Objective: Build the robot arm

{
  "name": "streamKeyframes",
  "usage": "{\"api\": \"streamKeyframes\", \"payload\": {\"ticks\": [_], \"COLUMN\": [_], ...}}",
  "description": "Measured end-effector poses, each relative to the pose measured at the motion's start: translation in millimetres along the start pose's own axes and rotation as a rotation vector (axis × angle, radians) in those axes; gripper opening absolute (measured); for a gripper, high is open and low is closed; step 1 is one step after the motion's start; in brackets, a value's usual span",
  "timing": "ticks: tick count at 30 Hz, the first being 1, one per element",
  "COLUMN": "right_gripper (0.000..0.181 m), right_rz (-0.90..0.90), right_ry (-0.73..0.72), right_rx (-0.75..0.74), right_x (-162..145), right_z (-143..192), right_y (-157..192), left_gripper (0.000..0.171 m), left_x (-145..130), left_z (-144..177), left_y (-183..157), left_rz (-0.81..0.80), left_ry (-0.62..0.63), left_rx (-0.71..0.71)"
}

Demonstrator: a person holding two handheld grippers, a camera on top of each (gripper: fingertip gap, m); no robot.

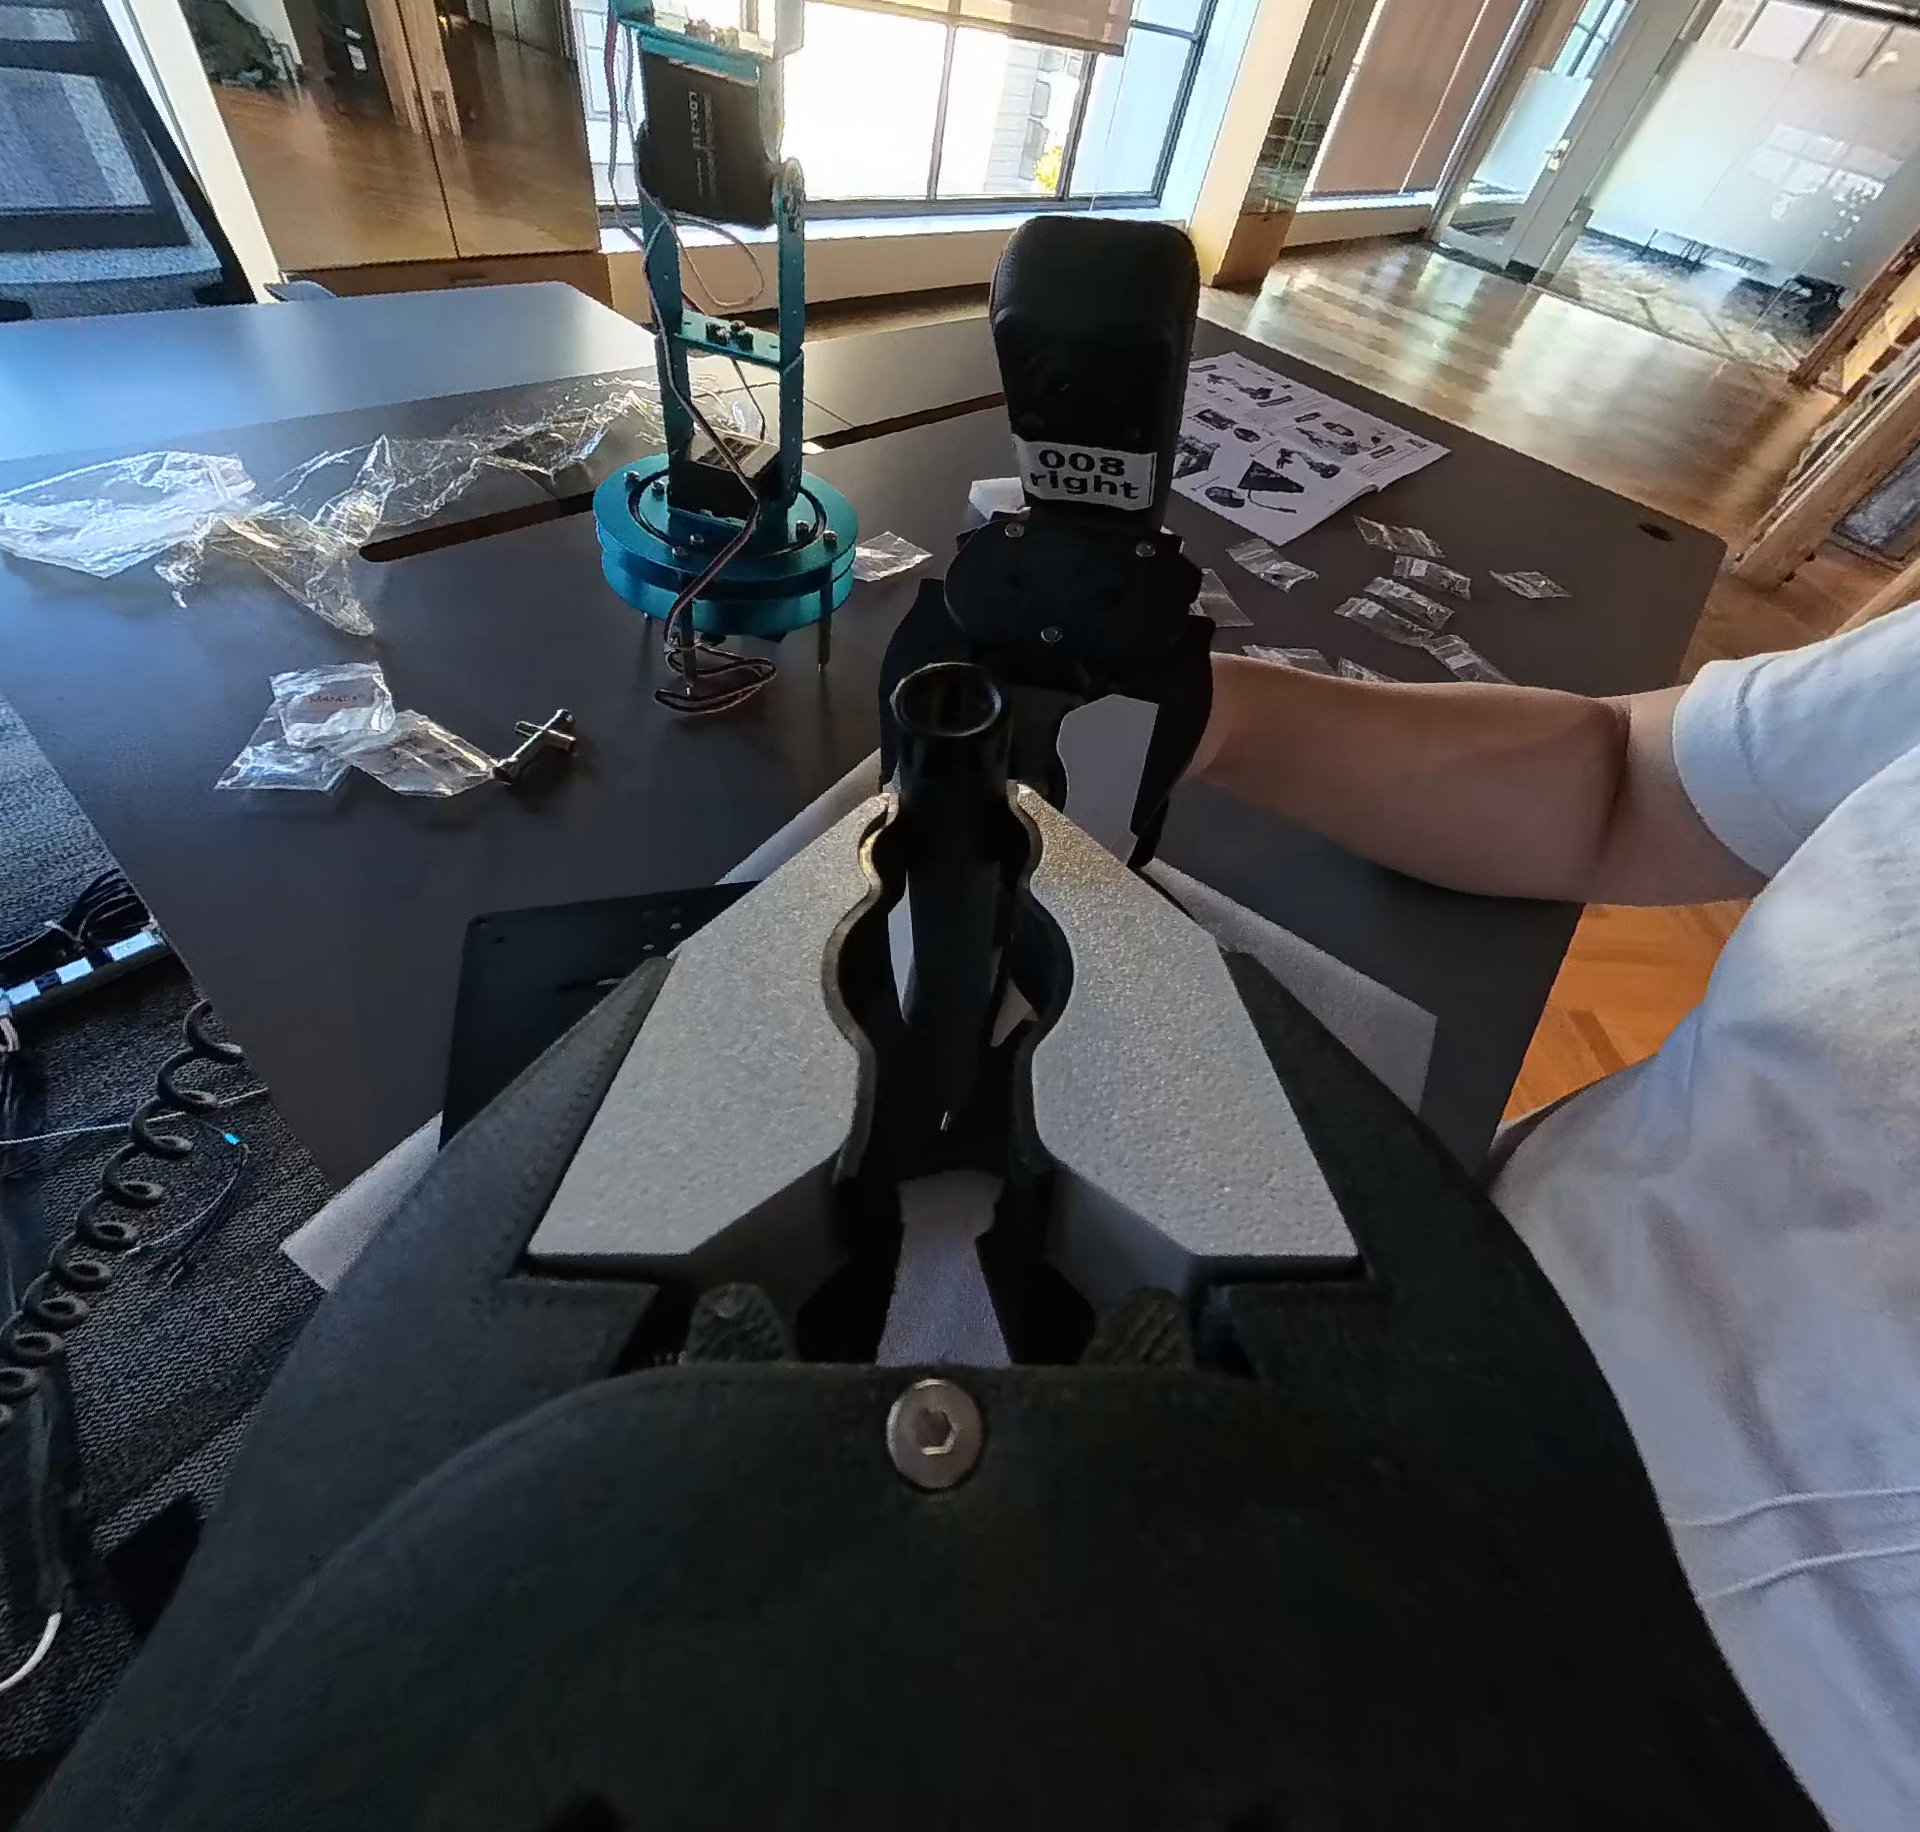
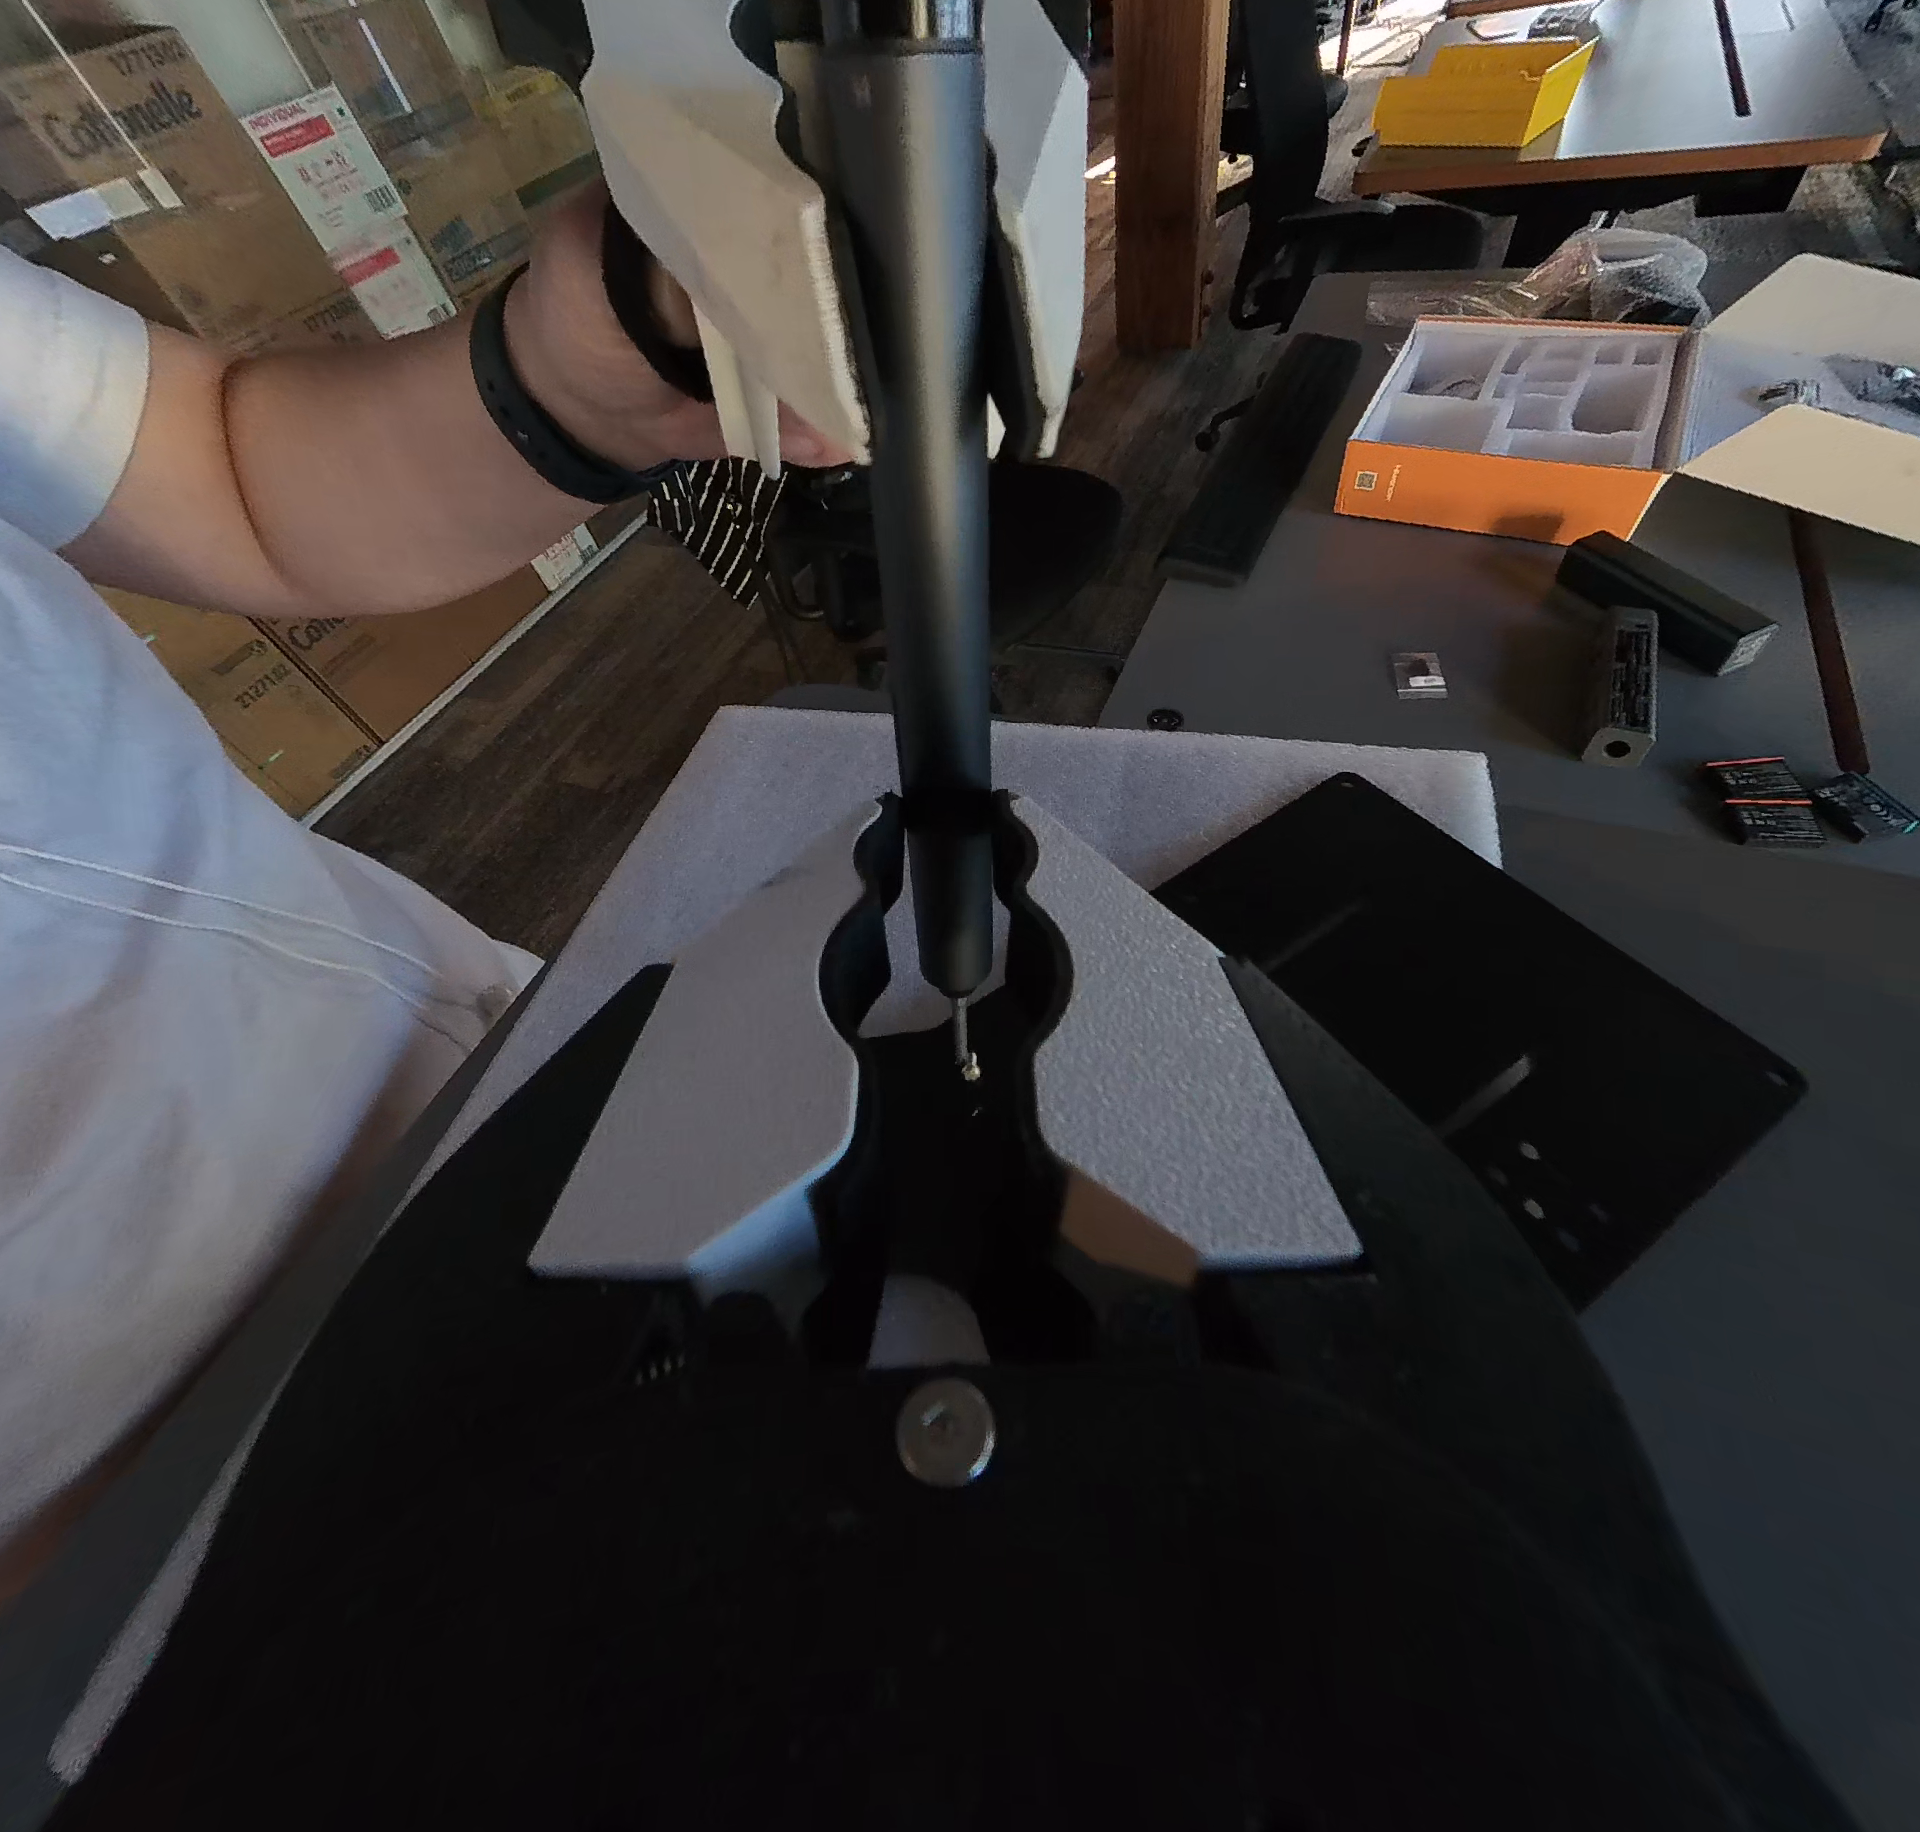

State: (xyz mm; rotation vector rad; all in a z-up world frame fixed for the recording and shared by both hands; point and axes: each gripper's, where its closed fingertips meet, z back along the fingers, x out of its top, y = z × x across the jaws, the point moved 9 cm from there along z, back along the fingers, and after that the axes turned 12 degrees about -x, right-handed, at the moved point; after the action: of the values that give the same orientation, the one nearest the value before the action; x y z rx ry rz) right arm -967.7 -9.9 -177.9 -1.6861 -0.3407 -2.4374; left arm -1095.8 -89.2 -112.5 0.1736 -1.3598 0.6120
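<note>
Two tools on one driver: the left tool is clamped on the dark, pen-shaped driver high on its shaft, while the right tool appears closed round it lower down, just above the bit. The driver stands nearly upright over a black plate, which lies partly on a white foam sheet at the near edge of the table, close to the person's white shirt.

With so slim a shaft held at two heights, the grip likely calls for both tools to stay in line. Any sideways pull from one would tilt the bit off its spot, so light, even pressure seems wisest.

Much stays unclear. A pale speck at the bit's tip may be a screw, but it is too small to tell, and whether it touches the plate is lost against the black. The driver's top is cut off in the right wrist view. A blue metal frame stands farther in on the table, among clear bags whose contents cannot be made out.
</note>
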Motion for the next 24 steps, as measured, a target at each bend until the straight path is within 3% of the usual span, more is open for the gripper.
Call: {"api": "streamKeyframes", "payload": {"ticks": [18, 21, 24], "right_gripper": [0.015, 0.026, 0.023], "right_rz": [-0.023, -0.040, 0.070], "right_ry": [-0.010, 0.050, 0.161], "right_rx": [0.012, -0.009, -0.058], "right_x": [-1.3, -8.4, -24.7], "right_z": [-8.5, -4.5, -2.2], "right_y": [-0.8, -4.4, 3.8], "left_gripper": [0.015, 0.016, 0.016], "left_x": [-6.8, -8.7, -9.8], "left_z": [13.0, 16.5, 17.9], "left_y": [0.6, 0.4, -0.3], "left_rz": [0.025, 0.030, 0.032], "left_ry": [-0.019, -0.033, -0.041], "left_rx": [0.022, 0.031, 0.034]}}
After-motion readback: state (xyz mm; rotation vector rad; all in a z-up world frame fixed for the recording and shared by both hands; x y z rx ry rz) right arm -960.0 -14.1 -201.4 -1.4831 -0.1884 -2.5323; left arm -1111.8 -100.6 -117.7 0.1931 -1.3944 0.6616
